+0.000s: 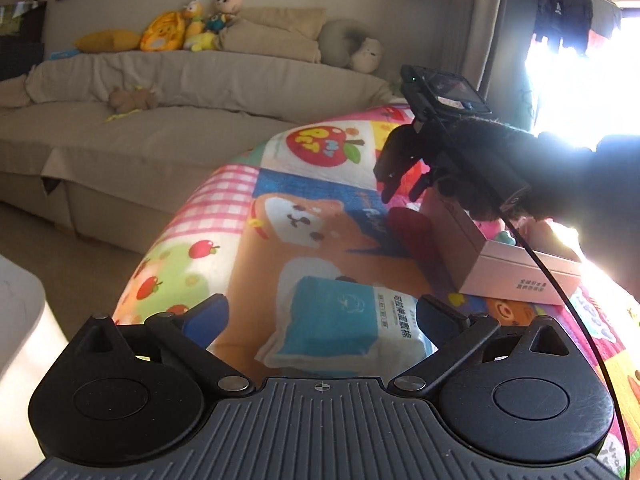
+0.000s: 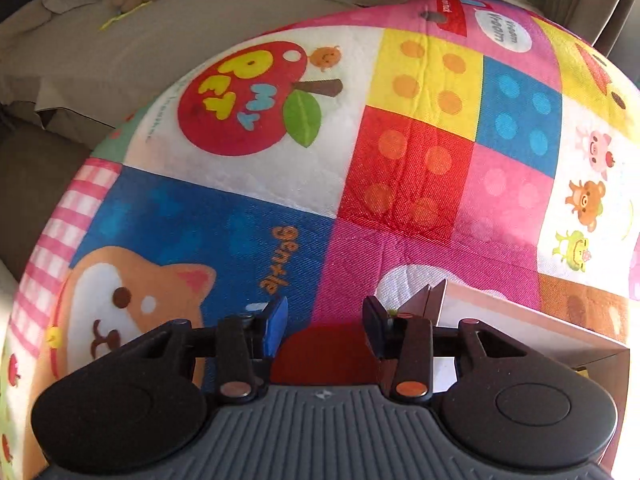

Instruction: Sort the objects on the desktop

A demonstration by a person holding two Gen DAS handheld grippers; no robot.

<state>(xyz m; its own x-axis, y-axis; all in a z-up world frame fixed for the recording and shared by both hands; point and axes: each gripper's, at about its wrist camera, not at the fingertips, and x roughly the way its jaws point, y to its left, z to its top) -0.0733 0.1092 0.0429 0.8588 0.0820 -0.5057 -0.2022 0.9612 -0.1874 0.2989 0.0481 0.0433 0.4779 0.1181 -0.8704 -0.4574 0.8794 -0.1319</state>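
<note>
Tissue pack (image 1: 340, 320), blue and white, lies flat on the desk (image 1: 248, 184), which is covered with a colourful patchwork cloth, and it is near the front edge in the left wrist view. The left claw (image 1: 322, 304) is spread wide; the pack is between its two fingers, but they do not touch it. More to the right, a red object (image 1: 406, 226) rests on the cloth, just beside a pink box (image 1: 520, 276). The right claw (image 1: 394, 190), held by a dark gloved hand (image 1: 492, 160), points down just over the red object. In the right wrist view its fingers stand narrow, with the red object showing between them; if they pinch it, I cannot tell.
</note>
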